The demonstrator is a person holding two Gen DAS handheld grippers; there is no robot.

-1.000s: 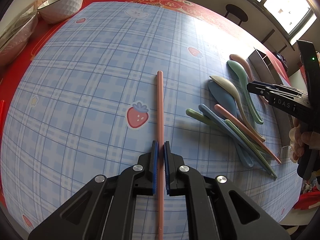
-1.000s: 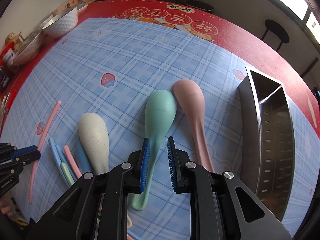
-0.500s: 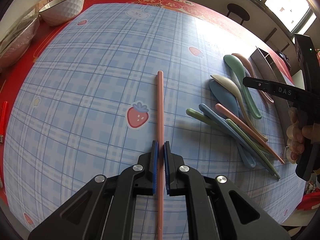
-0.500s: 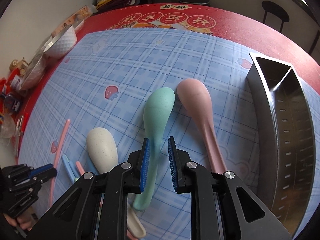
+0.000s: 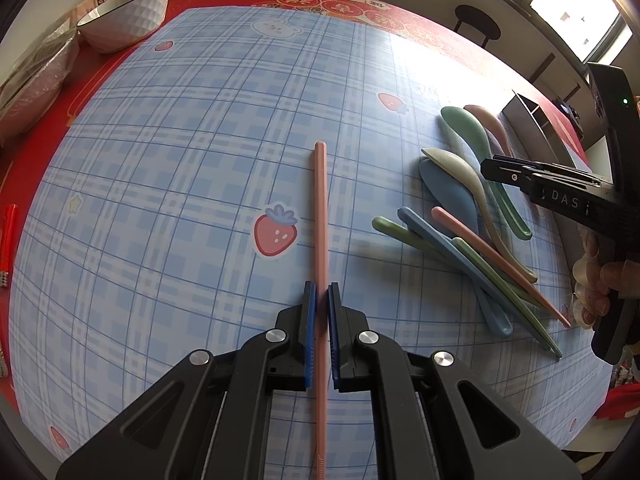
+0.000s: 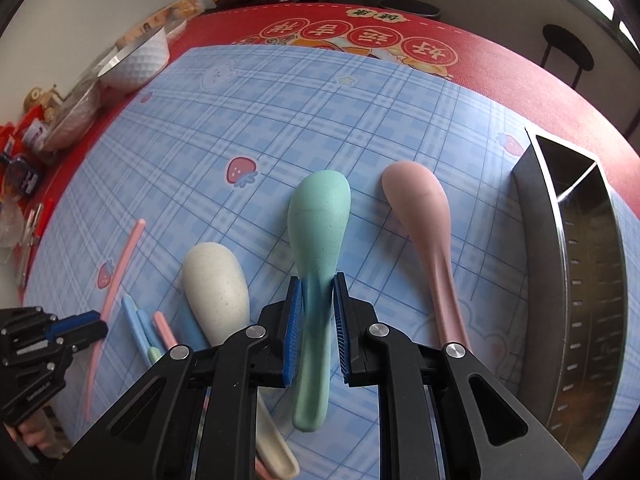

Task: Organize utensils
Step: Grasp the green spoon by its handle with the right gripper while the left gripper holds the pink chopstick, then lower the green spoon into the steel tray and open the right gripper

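**Spoons and sticks wait on the blue cloth**

Utensils lie spread over the checked cloth. Far left sits a white bowl on the red table edge. Next comes the pink stick, lying straight and alone. The left tongs are nearly closed around its lower part, with the blue pads right against it. I think it is light, thin and stiff, and smooth enough to slip or swing, so a hold nearer its middle looks safer.

Further right is a heap of sticks crossing each other, with a white spoon beside them. Then the green spoon: the right tongs sit narrow on its neck, just under the scoop. It looks light and hard. The pink spoon lies just beside it.

Last is the metal bin, open on top, near the table's right edge. Its rim looks sharp, but the cloth between spoons and bin is bare.
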